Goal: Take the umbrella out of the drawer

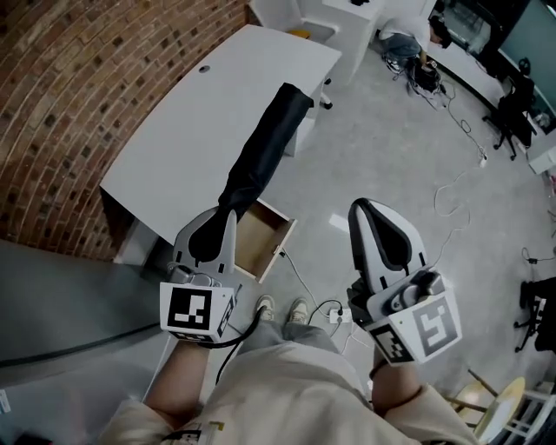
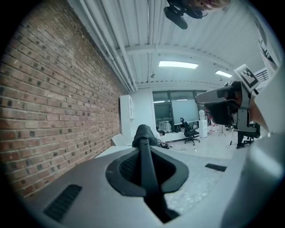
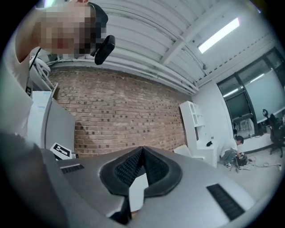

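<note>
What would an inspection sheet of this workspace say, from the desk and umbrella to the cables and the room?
Surface: white desk against a brick wall.
Job's things: black folded umbrella, out of the drawer and held by one end; wooden drawer under the desk stands open, nothing seen inside.
Clutter: dark gear on the far floor.
Grippers: left tool shut on the umbrella; right tool shut, empty.
Cables: white cable loose on the floor; power strip by the person's shoes.
Surroundings: white cabinet, wooden chair.
</note>
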`<state>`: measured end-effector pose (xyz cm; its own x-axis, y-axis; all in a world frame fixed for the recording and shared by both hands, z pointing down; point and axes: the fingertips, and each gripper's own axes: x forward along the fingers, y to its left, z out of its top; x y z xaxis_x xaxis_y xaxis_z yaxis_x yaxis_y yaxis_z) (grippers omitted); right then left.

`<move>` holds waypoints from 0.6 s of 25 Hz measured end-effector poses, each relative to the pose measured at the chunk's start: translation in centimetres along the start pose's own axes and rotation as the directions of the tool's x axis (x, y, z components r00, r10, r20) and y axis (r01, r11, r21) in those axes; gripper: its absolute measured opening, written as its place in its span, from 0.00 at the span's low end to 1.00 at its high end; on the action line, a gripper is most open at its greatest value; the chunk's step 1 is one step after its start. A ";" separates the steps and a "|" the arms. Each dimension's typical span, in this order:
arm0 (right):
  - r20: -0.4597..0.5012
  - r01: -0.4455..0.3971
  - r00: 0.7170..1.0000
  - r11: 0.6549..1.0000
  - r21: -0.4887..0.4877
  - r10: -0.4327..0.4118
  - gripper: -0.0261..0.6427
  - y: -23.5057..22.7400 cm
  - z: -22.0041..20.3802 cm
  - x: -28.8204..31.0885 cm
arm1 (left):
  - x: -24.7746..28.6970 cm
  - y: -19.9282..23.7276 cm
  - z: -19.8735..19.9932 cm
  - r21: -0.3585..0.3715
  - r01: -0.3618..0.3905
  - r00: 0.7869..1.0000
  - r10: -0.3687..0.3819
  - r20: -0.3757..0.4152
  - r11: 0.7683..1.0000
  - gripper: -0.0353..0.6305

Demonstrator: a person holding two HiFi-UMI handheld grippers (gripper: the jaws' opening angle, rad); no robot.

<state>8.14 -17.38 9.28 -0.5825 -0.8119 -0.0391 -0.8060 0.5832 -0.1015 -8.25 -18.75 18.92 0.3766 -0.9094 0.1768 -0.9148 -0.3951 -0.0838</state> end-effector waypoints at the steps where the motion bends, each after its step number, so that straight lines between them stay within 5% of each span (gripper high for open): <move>1: 0.022 -0.001 1.000 1.000 -0.006 0.001 0.05 0.0 0.9 -0.3 | -0.1 -0.1 1.3 0.006 0.007 1.000 -0.007 0.022 1.000 0.08; 8: 0.093 -0.002 0.996 0.999 -0.049 0.006 0.05 0.0 4.9 -2.1 | -2.3 -1.5 7.8 0.028 0.033 0.992 -0.036 0.124 0.999 0.08; 15: 0.079 -0.035 0.996 0.996 -0.083 0.041 0.05 1.0 5.6 -2.8 | -5.0 -2.3 9.7 0.044 0.044 0.984 -0.051 0.169 0.998 0.08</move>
<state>9.55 -14.67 3.72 -0.6051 -0.7868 -0.1219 -0.7913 0.6112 -0.0176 -6.63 -14.54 8.68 0.4419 -0.8970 0.0128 -0.8900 -0.4401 -0.1194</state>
